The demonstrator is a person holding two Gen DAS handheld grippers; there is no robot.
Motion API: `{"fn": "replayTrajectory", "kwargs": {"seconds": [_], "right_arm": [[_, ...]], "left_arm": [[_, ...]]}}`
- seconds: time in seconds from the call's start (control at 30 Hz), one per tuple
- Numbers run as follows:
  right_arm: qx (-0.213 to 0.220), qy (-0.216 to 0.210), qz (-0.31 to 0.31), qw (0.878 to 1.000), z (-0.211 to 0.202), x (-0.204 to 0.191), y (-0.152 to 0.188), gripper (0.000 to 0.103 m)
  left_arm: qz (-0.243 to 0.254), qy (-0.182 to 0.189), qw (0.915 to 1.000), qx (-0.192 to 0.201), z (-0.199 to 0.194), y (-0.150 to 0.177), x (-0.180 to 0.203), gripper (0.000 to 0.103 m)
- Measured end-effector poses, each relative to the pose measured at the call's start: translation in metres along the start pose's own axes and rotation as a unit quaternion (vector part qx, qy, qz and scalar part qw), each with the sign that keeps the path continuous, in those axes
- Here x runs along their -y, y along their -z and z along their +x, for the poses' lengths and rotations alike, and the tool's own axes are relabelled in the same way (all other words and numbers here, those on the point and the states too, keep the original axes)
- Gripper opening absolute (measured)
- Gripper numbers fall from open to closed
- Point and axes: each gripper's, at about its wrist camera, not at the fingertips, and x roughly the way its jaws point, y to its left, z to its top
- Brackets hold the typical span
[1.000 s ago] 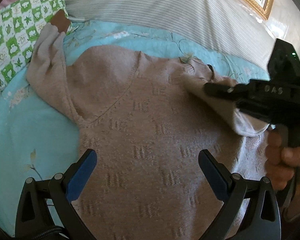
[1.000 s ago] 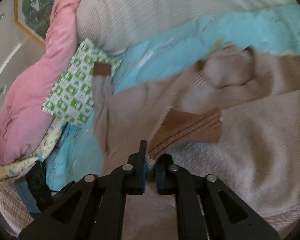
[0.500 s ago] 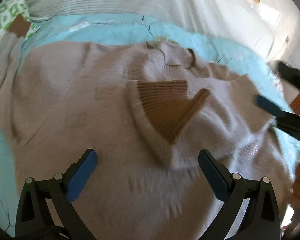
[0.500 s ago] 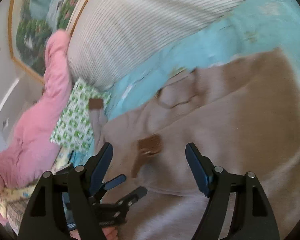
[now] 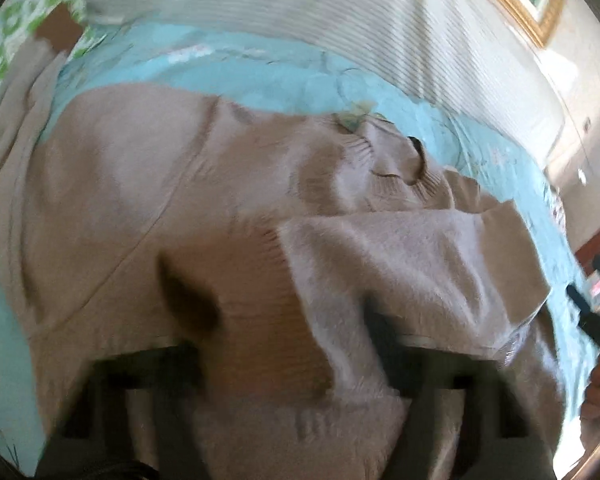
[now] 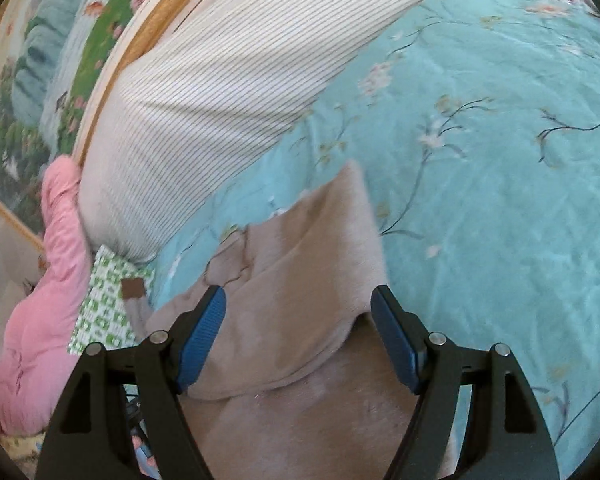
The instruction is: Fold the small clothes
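A beige knitted sweater [image 5: 148,208] lies spread on the turquoise bed cover [image 5: 260,76]. One sleeve [image 5: 400,264] with a brown ribbed cuff [image 5: 268,320] is folded across its chest. My left gripper [image 5: 288,356] is low over that cuff; the view is blurred and the cloth hides its fingertips. My right gripper [image 6: 298,340] is open and empty above the sweater's folded shoulder [image 6: 300,280]. The other sleeve's brown cuff [image 6: 134,289] lies on a green patterned pillow [image 6: 100,316].
A striped white bolster [image 6: 220,92] runs along the head of the bed under a framed picture [image 6: 60,60]. A pink quilt [image 6: 48,300] is bunched beside the green pillow. The flowered bed cover [image 6: 500,160] stretches to the right of the sweater.
My right gripper let go of the sleeve cuff, opened and pulled back toward the sweater's right shoulder. My left gripper dropped down onto the folded sleeve and cuff.
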Motion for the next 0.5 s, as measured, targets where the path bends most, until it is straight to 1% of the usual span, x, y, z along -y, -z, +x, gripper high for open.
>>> {"fn": "replayTrajectory", "kwargs": {"seconds": [0.03,0.07,0.1,0.13,0.17,0.2,0.27,0.3,0.37,0.43,0.5], "right_arm": [[0.000,0.006,0.001,1.000,0.000,0.003,-0.003,0.076],[0.000,0.010,0.002,1.000,-0.001,0.004,-0.005,0.076],[0.001,0.014,0.000,1.000,-0.001,0.005,-0.008,0.076],[0.004,0.021,-0.007,1.000,-0.002,0.005,-0.011,0.076],[0.006,0.033,-0.016,0.999,-0.001,0.005,-0.013,0.076],[0.003,0.048,-0.030,0.998,0.004,0.004,-0.016,0.076],[-0.013,0.068,-0.041,0.997,0.017,0.006,-0.019,0.076],[-0.031,0.076,-0.047,0.996,0.030,0.005,-0.021,0.076],[-0.052,0.083,-0.069,0.993,0.046,0.003,-0.022,0.076],[-0.071,0.107,-0.106,0.986,0.068,-0.006,-0.020,0.076],[-0.090,0.130,-0.124,0.980,0.088,-0.008,-0.017,0.076]], "left_arm": [[0.000,0.008,1.0000,-0.006,-0.001,-0.002,-0.001,0.003],[-0.004,0.012,0.9999,0.010,-0.008,-0.003,-0.004,0.003],[0.000,0.007,0.9995,0.032,-0.019,-0.003,-0.009,0.003],[0.001,-0.003,0.9991,0.043,-0.024,-0.003,-0.013,0.003],[-0.001,-0.016,0.9988,0.046,-0.027,-0.003,-0.019,0.003],[0.004,-0.018,0.9990,0.041,-0.026,-0.003,-0.024,0.003],[0.004,-0.009,0.9992,0.038,-0.028,-0.003,-0.030,0.003],[0.003,-0.006,0.9992,0.040,-0.030,-0.003,-0.031,0.003],[0.005,-0.013,0.9989,0.045,-0.029,-0.005,-0.028,0.003],[-0.005,-0.016,0.9989,0.045,-0.030,-0.005,-0.033,0.003],[-0.015,-0.014,0.9991,0.036,-0.025,-0.002,-0.039,0.003]]}}
